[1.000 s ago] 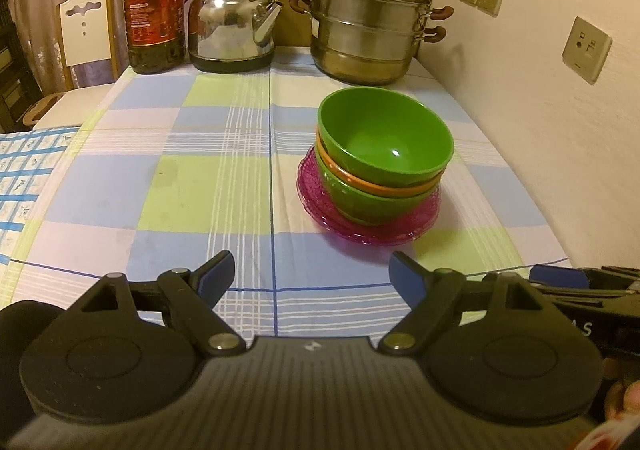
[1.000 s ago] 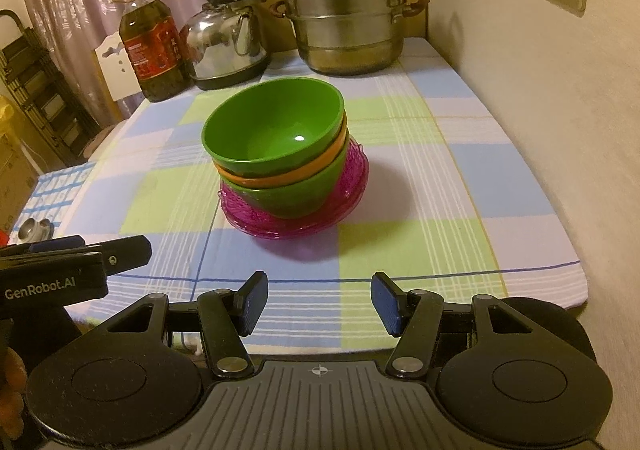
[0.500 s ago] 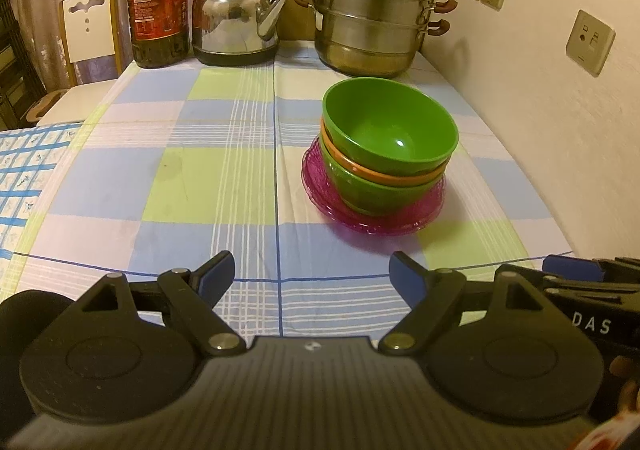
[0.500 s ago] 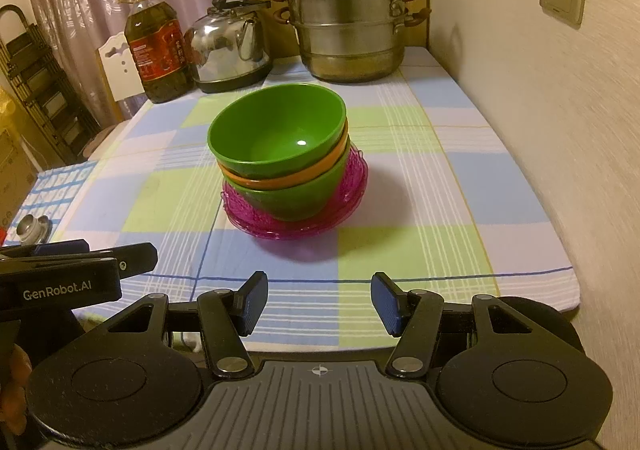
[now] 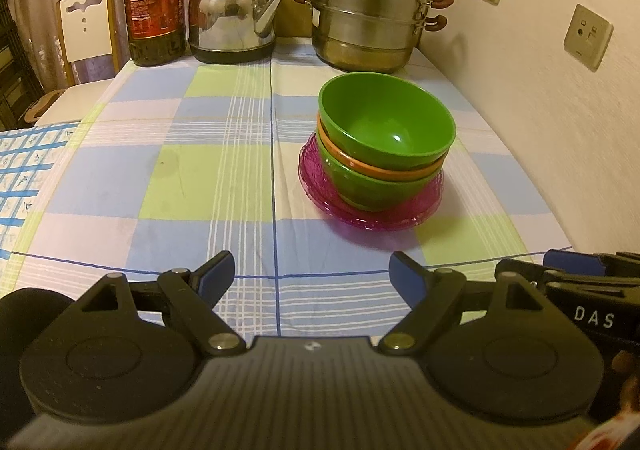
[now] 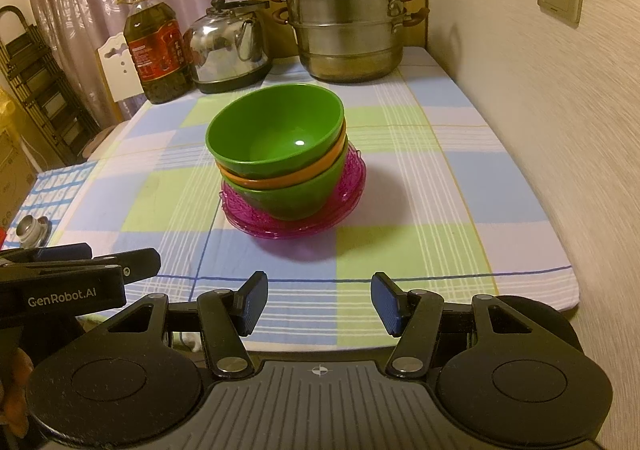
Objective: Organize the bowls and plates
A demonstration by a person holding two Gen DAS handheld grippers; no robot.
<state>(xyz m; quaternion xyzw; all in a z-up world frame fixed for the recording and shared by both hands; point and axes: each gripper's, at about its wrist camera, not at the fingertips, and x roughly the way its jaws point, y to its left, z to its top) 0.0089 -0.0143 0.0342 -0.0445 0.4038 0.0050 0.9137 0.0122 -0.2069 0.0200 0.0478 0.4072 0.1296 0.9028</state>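
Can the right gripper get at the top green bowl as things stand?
Probably yes. The right gripper is open, and only bare tablecloth lies between it and the top green bowl, whose rim sits exposed atop the stack.

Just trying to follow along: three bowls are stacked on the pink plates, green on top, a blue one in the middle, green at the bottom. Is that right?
Nearly. The middle bowl is orange, not blue; the right wrist view shows its rim between the top green bowl and the bottom green bowl. The stack does sit on the pink plates.
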